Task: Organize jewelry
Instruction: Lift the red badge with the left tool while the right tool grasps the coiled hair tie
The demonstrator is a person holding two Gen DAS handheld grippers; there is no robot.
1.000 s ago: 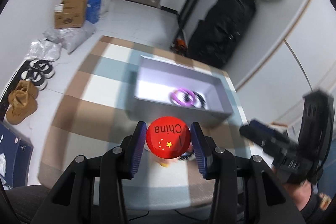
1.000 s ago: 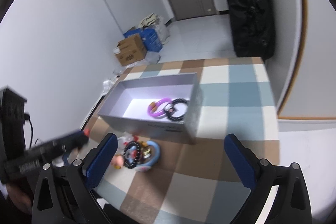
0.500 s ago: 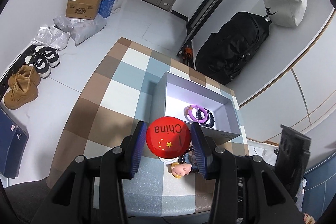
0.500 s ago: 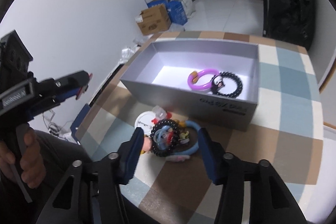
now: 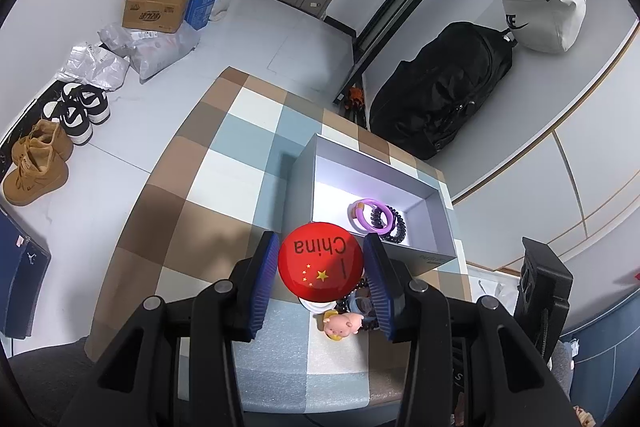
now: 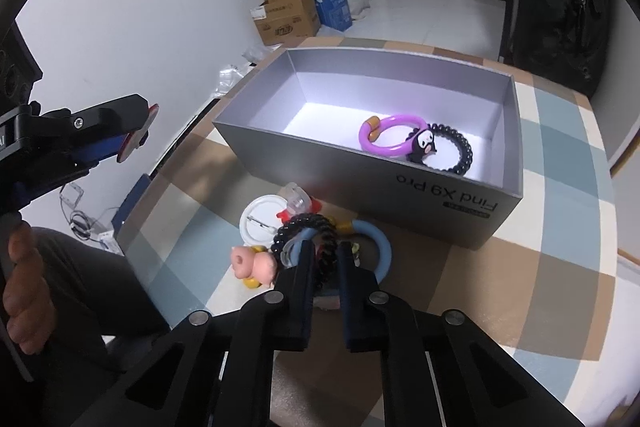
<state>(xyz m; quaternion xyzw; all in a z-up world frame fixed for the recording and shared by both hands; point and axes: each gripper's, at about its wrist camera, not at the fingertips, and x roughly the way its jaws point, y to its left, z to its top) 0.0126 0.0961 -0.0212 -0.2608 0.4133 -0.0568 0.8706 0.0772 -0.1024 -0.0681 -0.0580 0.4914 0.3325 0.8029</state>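
Left gripper: blue pads pressed against both sides of a red round badge printed "China" with yellow stars, held up in the air above the table's near end.
Right gripper: fingers drawn close together, low over the jewelry pile; they pinch the near side of a black beaded bracelet.
Jewelry pile: on the table just in front of the box; the black beaded bracelet lies over a light blue ring, with a pink pig charm touching its left side and a white round badge, pin side up, beyond it.
Grey box: open, marked "Find X9 Pro" on its near wall, standing on the table just beyond the pile.
Inside the box: a purple ring and a black coil hair tie with a small penguin figure, touching each other near the right end.
Table: covered by a checked cloth in brown, blue and white.
Beyond the table: a black backpack against the wall, cardboard boxes and shoes on the floor.
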